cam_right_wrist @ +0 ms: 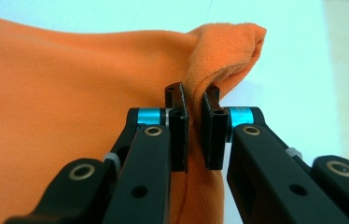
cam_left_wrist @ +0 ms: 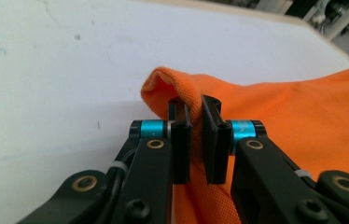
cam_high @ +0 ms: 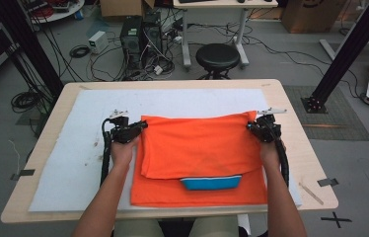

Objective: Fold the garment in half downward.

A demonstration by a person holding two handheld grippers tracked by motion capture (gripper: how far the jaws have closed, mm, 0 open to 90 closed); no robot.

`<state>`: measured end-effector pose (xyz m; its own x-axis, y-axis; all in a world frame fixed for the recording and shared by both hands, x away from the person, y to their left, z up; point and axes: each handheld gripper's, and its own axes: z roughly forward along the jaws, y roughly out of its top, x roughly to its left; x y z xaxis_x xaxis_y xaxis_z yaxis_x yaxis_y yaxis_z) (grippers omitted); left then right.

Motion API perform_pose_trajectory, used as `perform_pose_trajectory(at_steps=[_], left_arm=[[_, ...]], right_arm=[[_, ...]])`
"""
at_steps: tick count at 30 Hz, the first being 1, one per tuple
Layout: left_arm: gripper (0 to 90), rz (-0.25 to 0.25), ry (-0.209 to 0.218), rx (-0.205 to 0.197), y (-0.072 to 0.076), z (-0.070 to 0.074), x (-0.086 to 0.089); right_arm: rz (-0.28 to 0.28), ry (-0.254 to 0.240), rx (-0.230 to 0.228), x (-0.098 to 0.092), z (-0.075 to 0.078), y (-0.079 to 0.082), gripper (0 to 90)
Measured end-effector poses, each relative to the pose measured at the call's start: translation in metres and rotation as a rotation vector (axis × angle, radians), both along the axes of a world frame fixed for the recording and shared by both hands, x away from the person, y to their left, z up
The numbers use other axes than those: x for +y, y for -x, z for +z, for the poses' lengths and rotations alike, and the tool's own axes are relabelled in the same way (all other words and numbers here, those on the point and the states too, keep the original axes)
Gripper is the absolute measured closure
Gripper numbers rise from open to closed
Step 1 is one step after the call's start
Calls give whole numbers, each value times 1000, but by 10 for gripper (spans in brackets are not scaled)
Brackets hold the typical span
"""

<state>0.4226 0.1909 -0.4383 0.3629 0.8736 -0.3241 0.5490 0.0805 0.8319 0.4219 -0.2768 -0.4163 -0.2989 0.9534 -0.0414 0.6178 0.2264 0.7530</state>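
Both grippers pinching far corners of orange shirt, mid-fold.

Left gripper [cam_high: 142, 125] is clamping the far-left corner of the orange shirt [cam_high: 197, 148]; right gripper [cam_high: 249, 126] is clamping the far-right corner, fabric bunching betw. the pads in both gripper views. Shirt is lying on the white mat [cam_high: 74, 148], centre-right of the wooden table [cam_high: 49, 123], top layer folded twd. the person, w/ a blue collar [cam_high: 211, 183] peeking out below the folded edge.

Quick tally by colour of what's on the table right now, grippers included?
Orange: 1, the folded shirt, pinched at both far corners
Blue: 1, the shirt's collar
White: 1, the mat
Black: 2, the left gripper and the right gripper
Total: 5
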Motion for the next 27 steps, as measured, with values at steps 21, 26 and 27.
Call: perform_pose_trajectory(at_steps=[21,26,27], left_arm=[[461,-59,-42,-67,30,6,13],[454,-100,-26,-61,55,3,12],[453,-107,-25,-58,61,2,12]], right_arm=[[-76,-66,-60,-17,2,30,338],[-35,-96,-63,-22,-4,59,341],[-24,-101,-65,-23,-5,65,346]])
